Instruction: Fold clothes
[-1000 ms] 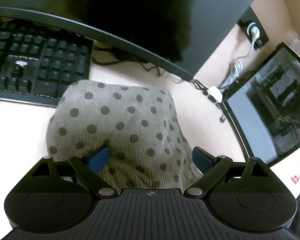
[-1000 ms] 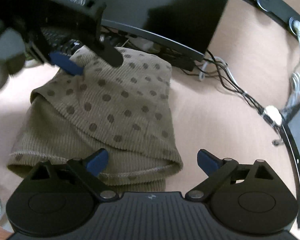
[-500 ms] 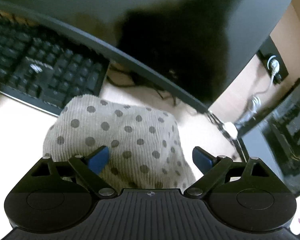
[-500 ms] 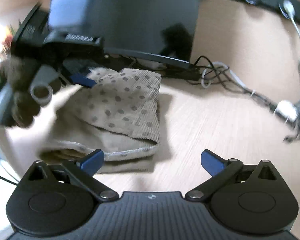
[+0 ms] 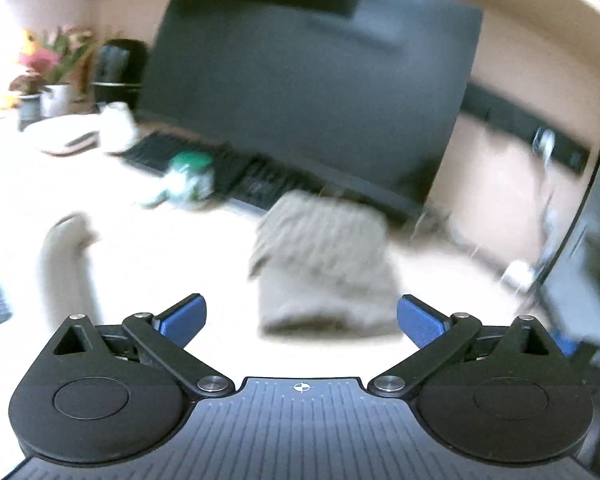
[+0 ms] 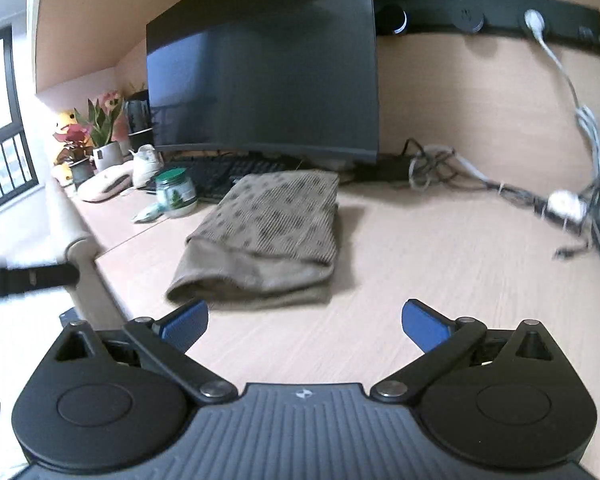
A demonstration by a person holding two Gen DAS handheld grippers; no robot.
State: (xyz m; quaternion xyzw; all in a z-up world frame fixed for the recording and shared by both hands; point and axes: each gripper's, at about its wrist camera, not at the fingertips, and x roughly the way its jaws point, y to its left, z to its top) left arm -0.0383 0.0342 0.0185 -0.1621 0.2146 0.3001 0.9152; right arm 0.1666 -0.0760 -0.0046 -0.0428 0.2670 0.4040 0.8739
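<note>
On the wood-grain desk [image 6: 420, 248], ribbed dotted cloth [image 6: 268, 232] lies folded; both tools wide open, empty.

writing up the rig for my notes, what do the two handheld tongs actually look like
Both look alike. The left tongs and right tongs have a black body with a ribbed dark-grey centre plate bearing a small white round mark, two round black side housings, black linkage arms on silver pivot screws, and blue pads on the fingers. No cables or sleeves show.
</note>
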